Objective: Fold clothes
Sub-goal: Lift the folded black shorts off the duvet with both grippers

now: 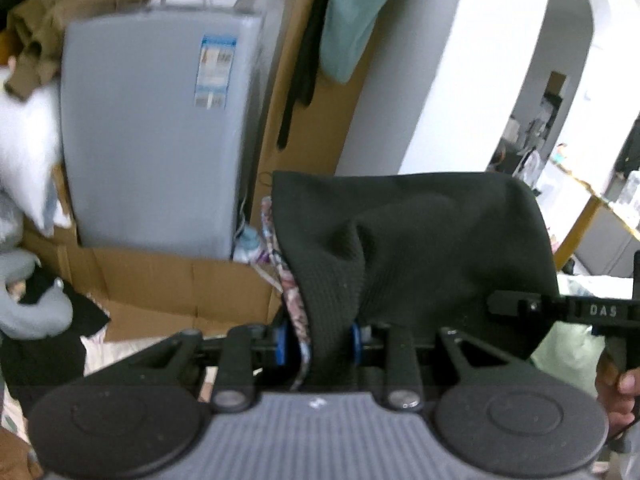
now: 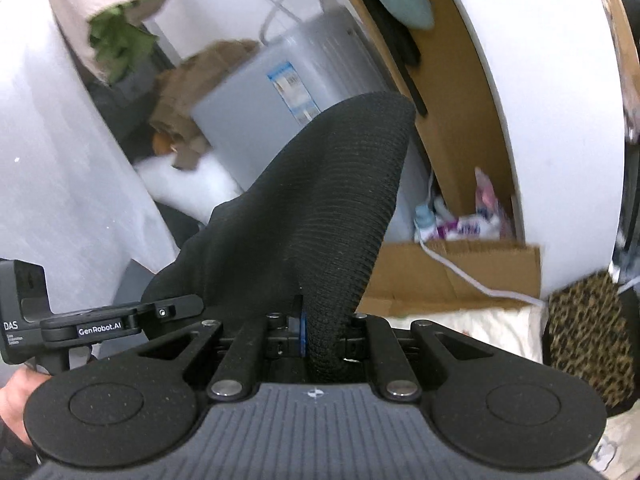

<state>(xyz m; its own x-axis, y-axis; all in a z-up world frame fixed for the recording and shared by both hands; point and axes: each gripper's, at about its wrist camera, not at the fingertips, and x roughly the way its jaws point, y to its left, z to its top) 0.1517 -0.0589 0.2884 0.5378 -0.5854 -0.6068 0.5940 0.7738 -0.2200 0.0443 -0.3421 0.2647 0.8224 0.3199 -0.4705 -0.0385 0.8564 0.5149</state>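
The left gripper [image 1: 318,340] has its jaws clamped on a black knit garment [image 1: 420,240] bunched with a patterned strap [image 1: 298,312]. The right gripper [image 2: 324,340] pinches the garment's other edge, jaws nearly closed, cloth rising above both.

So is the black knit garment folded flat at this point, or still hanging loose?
Hanging loose, not folded. The black knit garment is pinched in the left gripper and the right gripper, bunched and creased between them.

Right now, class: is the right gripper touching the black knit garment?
Touching. The right wrist view shows the right gripper shut on the black knit garment, a fold of fabric pinched between its jaws.
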